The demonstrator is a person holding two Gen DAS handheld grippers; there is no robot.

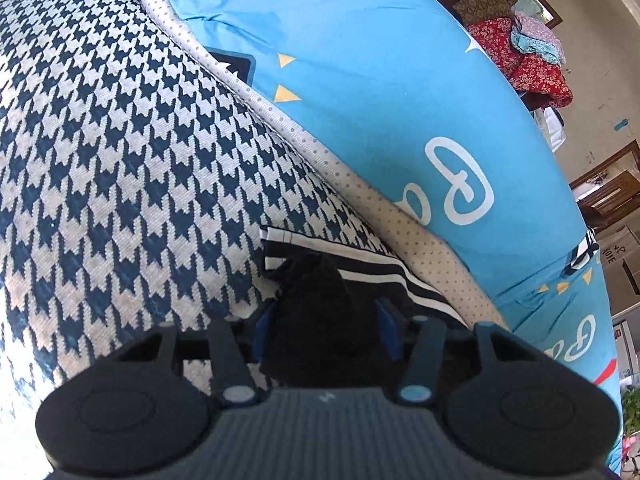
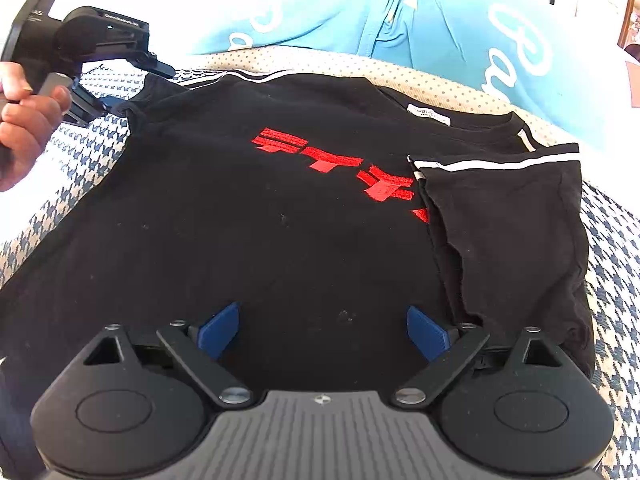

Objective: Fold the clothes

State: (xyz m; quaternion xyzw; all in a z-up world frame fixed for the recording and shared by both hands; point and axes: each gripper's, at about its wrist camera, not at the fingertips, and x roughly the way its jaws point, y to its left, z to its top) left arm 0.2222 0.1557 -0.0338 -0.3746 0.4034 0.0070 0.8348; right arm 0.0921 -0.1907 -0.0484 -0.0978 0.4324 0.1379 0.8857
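Observation:
A black T-shirt [image 2: 248, 232] with red lettering and white-striped sleeves lies flat on a houndstooth blanket [image 2: 612, 248]. Its right sleeve [image 2: 504, 216] is folded in over the chest. My right gripper [image 2: 323, 328] is open and empty, just above the shirt's lower front. In the left wrist view my left gripper [image 1: 326, 328] has black cloth of the left sleeve [image 1: 320, 312] bunched between its blue pads; the jaws stand fairly wide. The left gripper also shows in the right wrist view [image 2: 116, 106], at the shirt's far left sleeve, held by a hand.
The houndstooth blanket [image 1: 120, 152] covers the bed. A blue quilt [image 1: 400, 92] with white lettering and a dotted border lies bunched behind the shirt. A heap of red and patterned clothes [image 1: 520, 56] sits on furniture further back.

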